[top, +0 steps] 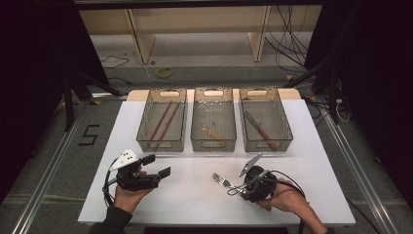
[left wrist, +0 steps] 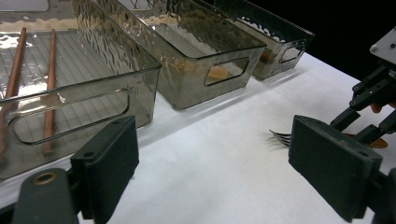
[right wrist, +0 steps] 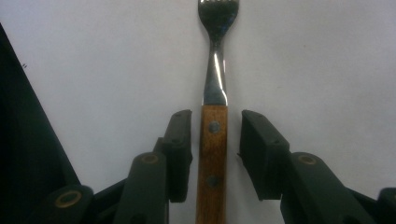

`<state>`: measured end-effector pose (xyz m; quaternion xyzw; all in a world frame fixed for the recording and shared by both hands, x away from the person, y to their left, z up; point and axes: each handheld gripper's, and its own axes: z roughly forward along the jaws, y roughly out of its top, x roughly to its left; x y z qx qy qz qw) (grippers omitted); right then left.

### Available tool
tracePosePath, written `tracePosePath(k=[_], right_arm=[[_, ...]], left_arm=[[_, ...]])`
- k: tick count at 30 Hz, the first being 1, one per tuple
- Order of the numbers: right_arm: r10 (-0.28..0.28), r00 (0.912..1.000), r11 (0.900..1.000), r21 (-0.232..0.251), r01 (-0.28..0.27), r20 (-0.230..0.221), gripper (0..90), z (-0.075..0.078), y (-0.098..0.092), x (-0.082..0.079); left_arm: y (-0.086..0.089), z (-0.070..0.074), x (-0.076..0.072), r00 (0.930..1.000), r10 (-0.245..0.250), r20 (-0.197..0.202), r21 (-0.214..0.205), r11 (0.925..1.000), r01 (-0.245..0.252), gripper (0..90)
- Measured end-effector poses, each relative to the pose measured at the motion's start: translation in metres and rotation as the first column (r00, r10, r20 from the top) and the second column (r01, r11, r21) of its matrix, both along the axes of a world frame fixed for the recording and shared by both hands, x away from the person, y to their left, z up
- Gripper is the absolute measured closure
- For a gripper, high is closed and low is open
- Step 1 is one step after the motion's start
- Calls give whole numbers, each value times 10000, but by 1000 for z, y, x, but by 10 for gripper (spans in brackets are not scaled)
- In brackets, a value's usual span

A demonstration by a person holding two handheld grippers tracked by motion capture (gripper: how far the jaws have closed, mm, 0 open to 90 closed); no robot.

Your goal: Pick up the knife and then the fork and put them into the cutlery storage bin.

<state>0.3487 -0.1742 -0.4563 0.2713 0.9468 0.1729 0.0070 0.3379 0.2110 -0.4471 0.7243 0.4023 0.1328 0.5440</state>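
**Now: right gripper straddles the fork's wooden handle**

Right now the fork (right wrist: pixel 214 116) lies flat on the white table (top: pixel 195 195), at about five o'clock from the table's middle, tines pointing toward ten o'clock. The right gripper (right wrist: pixel 215 154) sits low over it with one jaw on each side of the wooden handle; the left jaw looks almost against the wood, the right jaw stands just clear, so the pads are narrowed round it but not clamped. The left gripper (top: pixel 155 165) rests at about seven o'clock, well apart from the fork, jaws wide with nothing between them. Three clear bins (top: pixel 213 141) stand in a row at twelve o'clock, the left one holding chopsticks (top: pixel 163 121).
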Motion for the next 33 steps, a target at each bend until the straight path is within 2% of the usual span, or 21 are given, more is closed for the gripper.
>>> tracePosePath(k=[7,14,19,21,30,33], right_arm=[[141,9999,9998,-167,-141,-16,696,-3,3,-1],[188,9997,9994,-306,-183,158,754,-3,5,-2],[450,9982,9979,-490,-430,403,770,-3,5,-2],[397,9984,9980,-503,-376,412,773,-2,5,-2],[491,9960,9985,-283,-471,751,777,4,-1,0],[158,9966,9999,-39,-155,808,776,9,-3,1]], left_arm=[[0,0,0,10000,0,-4,13,10000,0,157],[0,0,0,10000,-27,-5,38,10000,27,157],[0,0,0,10000,-2,-3,6,10000,2,158],[1,0,0,10000,2,-4,7,10000,-2,157],[0,0,0,10000,7,-9,16,10000,-7,157],[1,0,0,10000,13,1,9,10000,-13,157]])
